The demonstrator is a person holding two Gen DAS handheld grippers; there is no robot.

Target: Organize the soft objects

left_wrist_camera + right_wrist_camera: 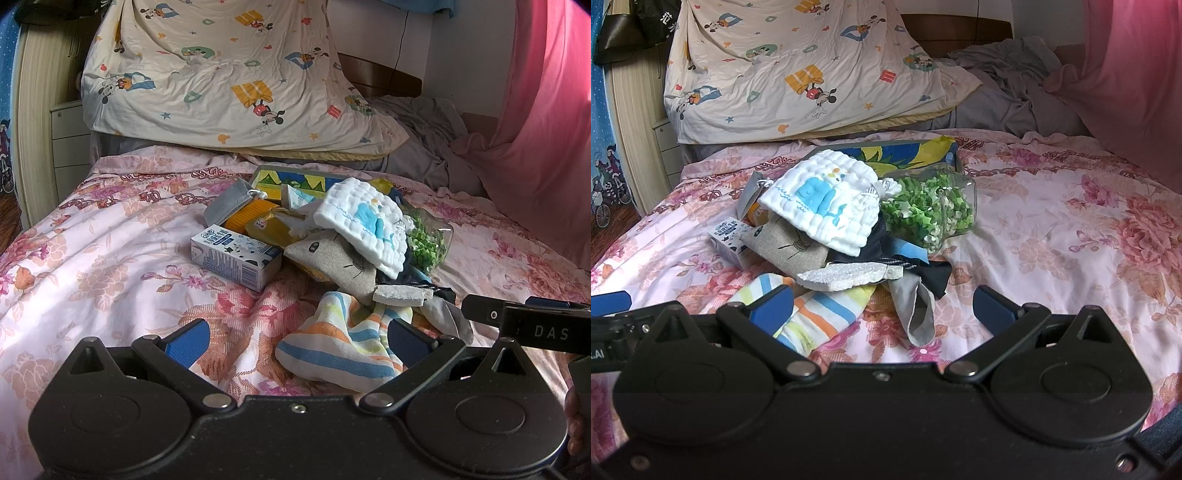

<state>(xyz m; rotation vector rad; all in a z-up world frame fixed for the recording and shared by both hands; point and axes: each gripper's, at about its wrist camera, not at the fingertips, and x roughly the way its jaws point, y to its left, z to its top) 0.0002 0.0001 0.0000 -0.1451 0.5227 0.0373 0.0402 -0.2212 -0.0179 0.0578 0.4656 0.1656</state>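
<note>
Progress: by my reading, you had barely started; nothing looked sorted, and the whole heap sat mixed in the middle of the bed (1052,206).
Left gripper (297,341): its 2 blue pads stood wide apart with nothing between them, low over the bedspread, the striped cloth (343,350) just ahead and touching its right pad.
Right gripper (882,308): likewise spread and empty, facing the same heap, with the grey cloth (916,310) lying between its pads.
Soft things: the striped cloth lay nearest you; a white quilted cloth (827,206) with a blue whale print topped the heap; a linen pouch (332,258) sat under it; dark fabric (923,273) trailed beside the grey cloth.
Hard things mixed in: a white foam slab (849,277) rested on the striped cloth, and a small carton (236,256) lay at the left of the pile.
Containers: 1 clear jar (934,210) lay on its side, packed with green and white bits; a printed box (291,182) stood behind the heap, and I could not tell what it held.
Left to do: every soft item remained to be picked out and placed.
</note>
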